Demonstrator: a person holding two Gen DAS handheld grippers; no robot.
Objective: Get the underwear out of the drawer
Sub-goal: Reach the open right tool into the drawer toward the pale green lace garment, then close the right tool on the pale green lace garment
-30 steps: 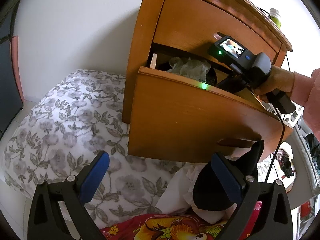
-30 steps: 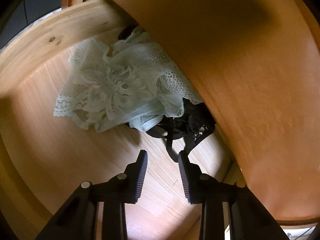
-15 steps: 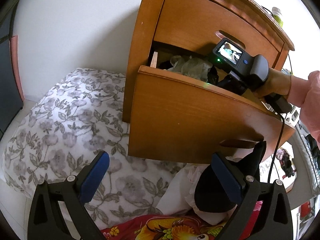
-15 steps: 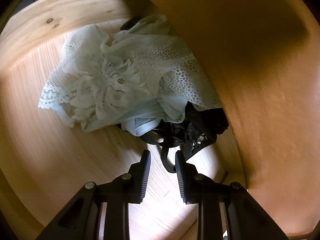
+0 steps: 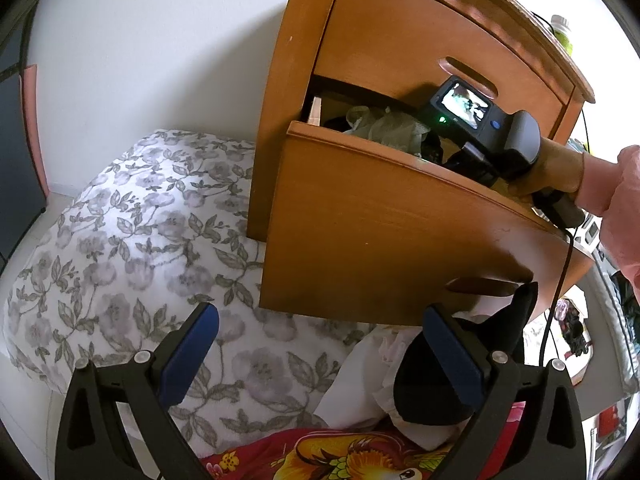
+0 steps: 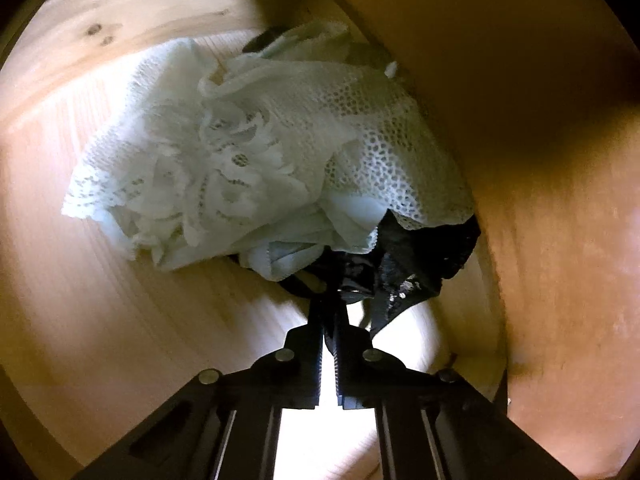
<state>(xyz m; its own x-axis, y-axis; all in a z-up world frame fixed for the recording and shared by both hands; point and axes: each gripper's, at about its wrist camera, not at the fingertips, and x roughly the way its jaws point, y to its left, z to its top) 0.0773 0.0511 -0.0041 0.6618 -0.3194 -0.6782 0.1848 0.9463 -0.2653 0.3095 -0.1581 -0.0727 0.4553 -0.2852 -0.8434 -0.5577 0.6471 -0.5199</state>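
Observation:
Inside the open wooden drawer (image 6: 80,280) lies a heap of pale mint lace underwear (image 6: 248,160) over black lace underwear (image 6: 408,264). My right gripper (image 6: 329,312) is shut on a strap of the black underwear at the heap's near edge. In the left wrist view the drawer (image 5: 380,232) stands pulled out of the nightstand (image 5: 420,40), the mint underwear (image 5: 384,128) shows over its rim, and the right gripper's body (image 5: 480,128) reaches in, held by a hand (image 5: 616,200). My left gripper (image 5: 320,356) hangs open below the drawer front, holding nothing.
A floral pillow (image 5: 132,248) lies left of the nightstand. White and black clothes (image 5: 400,380) sit on a red patterned cloth (image 5: 340,456) beneath the drawer. A bottle (image 5: 562,32) stands on the nightstand top. The upper drawer's underside (image 6: 520,120) hangs close over the heap.
The right gripper moved forward to the black underwear and its fingers came together on a strap. The left gripper stayed still and open.

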